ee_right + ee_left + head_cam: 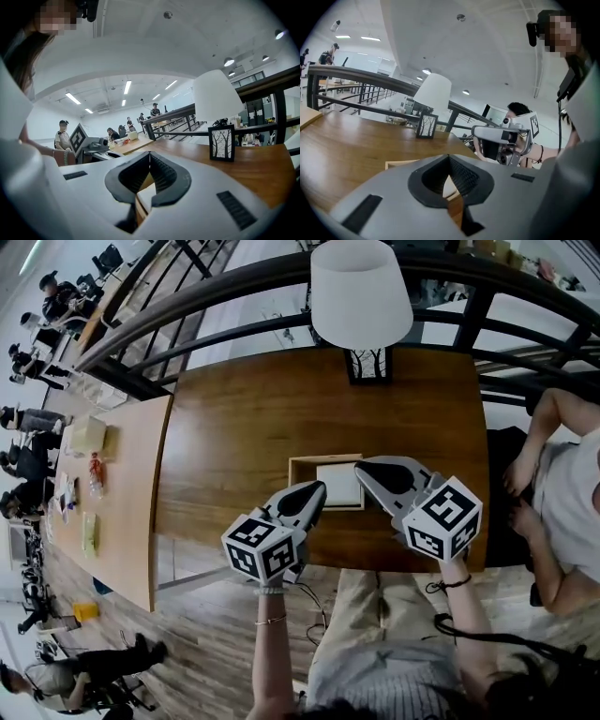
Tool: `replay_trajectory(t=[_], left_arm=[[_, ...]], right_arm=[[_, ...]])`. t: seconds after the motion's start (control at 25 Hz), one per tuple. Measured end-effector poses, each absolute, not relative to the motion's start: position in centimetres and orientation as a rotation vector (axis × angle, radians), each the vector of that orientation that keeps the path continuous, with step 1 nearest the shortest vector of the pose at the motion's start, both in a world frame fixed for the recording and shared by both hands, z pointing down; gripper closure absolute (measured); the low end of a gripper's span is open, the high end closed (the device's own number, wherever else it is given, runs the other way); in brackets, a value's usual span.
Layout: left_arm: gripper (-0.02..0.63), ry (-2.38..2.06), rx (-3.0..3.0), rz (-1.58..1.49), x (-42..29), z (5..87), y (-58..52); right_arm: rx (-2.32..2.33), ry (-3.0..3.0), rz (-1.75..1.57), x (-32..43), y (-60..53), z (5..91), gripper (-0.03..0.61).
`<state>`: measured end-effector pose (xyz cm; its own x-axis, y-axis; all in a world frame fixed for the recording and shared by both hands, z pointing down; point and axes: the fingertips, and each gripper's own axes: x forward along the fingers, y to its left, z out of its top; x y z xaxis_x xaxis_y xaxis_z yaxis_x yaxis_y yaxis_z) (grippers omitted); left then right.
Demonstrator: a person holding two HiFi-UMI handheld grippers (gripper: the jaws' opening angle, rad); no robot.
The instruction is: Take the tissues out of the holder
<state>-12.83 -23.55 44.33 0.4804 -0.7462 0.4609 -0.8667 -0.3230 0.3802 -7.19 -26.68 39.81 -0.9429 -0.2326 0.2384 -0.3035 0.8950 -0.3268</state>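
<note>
A shallow wooden tissue holder (300, 463) lies on the dark wooden table (234, 427) near its front edge, with a flat white stack of tissues (337, 484) inside. My left gripper (319, 489) hangs at the holder's front left corner, jaws shut and empty. Over the holder's right end my right gripper (362, 468) is likewise shut with nothing in it. In the left gripper view the shut tips (449, 158) stand over the holder's rim (401, 164), and the right gripper (501, 136) shows opposite. The right gripper view shows its shut tips (150, 154) and the left gripper (93, 143) beyond.
A white lamp shade (360, 287) stands above a small framed tree picture (369, 364) at the table's far edge, with a black railing (187, 306) behind. A seated person (562, 493) is at the right. A lighter table (103, 493) with small items lies left.
</note>
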Motion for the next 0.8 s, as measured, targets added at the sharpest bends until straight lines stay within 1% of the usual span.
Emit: replay_trajectory(t=[0.12, 0.28, 0.48, 0.8], left_arm=[[0.606, -1.321, 2.112, 0.314, -13.6, 45.2, -24.2], [0.606, -1.297, 2.043, 0.281, -14.3, 46.0, -24.6], [0.605, -1.337, 1.947, 0.319, -15.4, 47.9, -25.8], [0.606, -1.142, 2.058, 0.509, -13.2, 50.1, -26.0]], right_arm=[[0.424, -2.866, 0.571, -7.5, -27.5, 40.1, 0.566], [0.437, -2.859, 0.615, -7.8, -28.0, 40.8, 0.566], [0.438, -2.854, 0.64, -8.3, -28.5, 41.5, 0.566], [0.468, -2.851, 0.685, -7.8, -30.2, 42.4, 0.566]])
